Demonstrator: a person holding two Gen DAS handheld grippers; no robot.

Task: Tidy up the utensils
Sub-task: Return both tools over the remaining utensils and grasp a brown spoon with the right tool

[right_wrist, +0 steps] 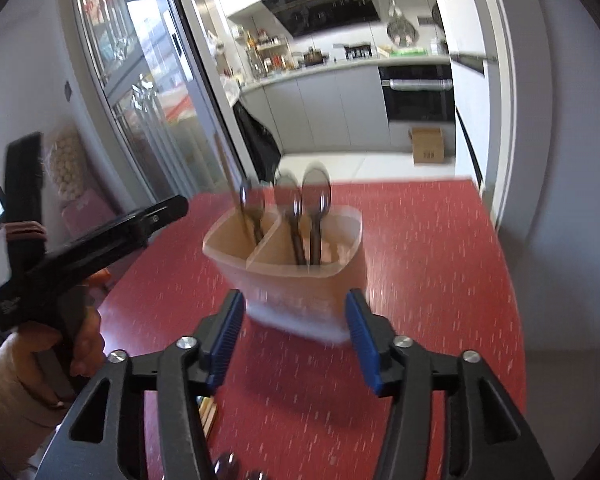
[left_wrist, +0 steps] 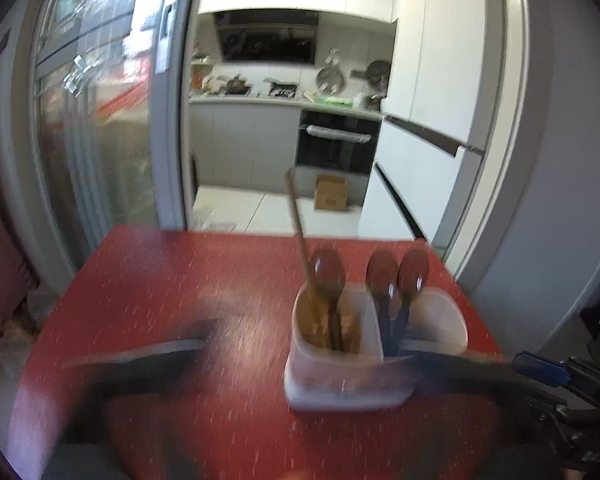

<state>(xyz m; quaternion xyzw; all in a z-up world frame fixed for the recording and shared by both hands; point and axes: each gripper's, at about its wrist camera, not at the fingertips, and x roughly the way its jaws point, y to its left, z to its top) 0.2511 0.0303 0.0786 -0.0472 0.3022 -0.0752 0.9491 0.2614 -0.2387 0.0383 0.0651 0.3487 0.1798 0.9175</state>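
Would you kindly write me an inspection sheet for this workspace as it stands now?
Surface: red speckled table.
Job's things: translucent white two-compartment plastic holder stands upright; three metal spoons and a wooden chopstick stand in it.
Clutter: small items by the table's near edge, too blurred to identify.
Grippers: right gripper open, blue pads either side of the holder's base, contact unclear; left gripper motion-blurred, state unclear.
Cables: nothing seen.
Surroundings: kitchen with built-in black oven and brown cardboard box on the floor.
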